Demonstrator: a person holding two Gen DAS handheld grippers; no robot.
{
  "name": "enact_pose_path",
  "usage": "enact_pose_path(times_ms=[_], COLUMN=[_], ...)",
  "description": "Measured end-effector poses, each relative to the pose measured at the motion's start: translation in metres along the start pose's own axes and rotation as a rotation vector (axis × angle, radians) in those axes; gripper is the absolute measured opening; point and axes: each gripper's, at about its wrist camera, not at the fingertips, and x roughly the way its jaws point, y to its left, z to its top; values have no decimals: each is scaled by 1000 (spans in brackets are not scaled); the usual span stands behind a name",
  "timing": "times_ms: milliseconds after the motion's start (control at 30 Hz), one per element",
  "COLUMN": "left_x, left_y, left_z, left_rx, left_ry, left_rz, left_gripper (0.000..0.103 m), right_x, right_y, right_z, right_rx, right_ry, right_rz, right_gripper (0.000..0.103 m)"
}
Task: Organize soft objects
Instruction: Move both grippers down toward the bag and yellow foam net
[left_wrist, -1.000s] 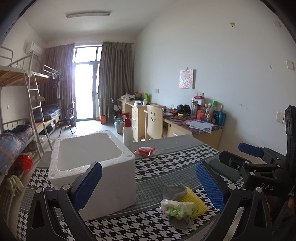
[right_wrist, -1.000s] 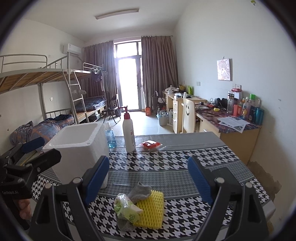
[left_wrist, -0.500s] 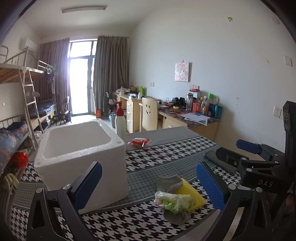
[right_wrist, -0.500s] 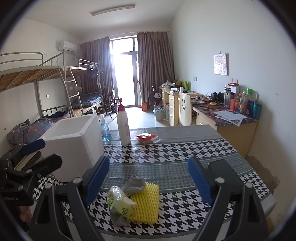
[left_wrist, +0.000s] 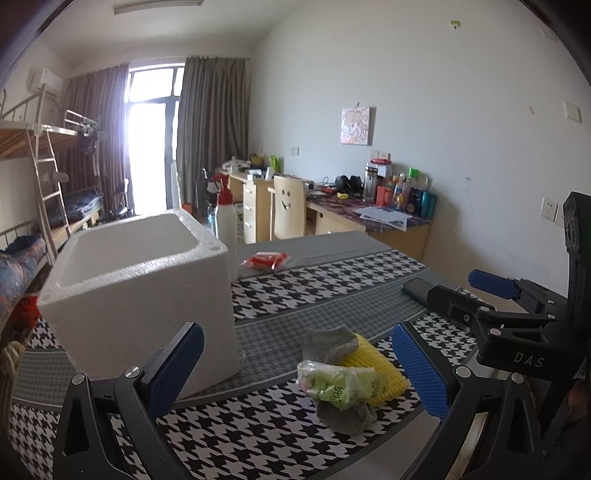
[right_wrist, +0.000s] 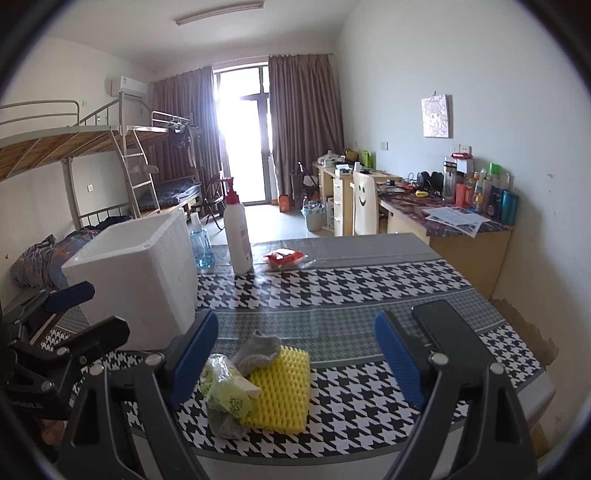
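Sock (right_wrist: 256, 350) lies on sponge (right_wrist: 282, 395), between spread right hand-held gripper (right_wrist: 295, 363) fingers.

Blown-out daylight glare from the balcony door (right_wrist: 246, 144), sharp focus, heavy fisheye warp, dark vignetted corners.

The left wrist view looks from the near left table edge, facing forward and a little right, close to the white foam box (left_wrist: 140, 295). The right wrist view looks from the near edge, straight down the room. Both share the yellow ribbed foam pad (left_wrist: 373, 365) (right_wrist: 282, 387) and the box (right_wrist: 136, 280).
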Motion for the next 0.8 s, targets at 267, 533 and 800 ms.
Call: enact_pose_path(times_ms=[267,533,800], left_x=[14,25,38], left_y=[-3,-7,-12], left_z=[-10,-19,-24], left_rx=[-13,-6,-12], left_ry=[45,87,123], left_rz=[-6,-26,-40], left_gripper=[102,102,102], right_x=[10,17,24], right_y=[-7,-18,-26], right_z=[-12,-21,-30], right_rx=[22,52,72], right_ry=[40,70,95], right_rz=[-10,-21,-38], right_gripper=[89,89,89])
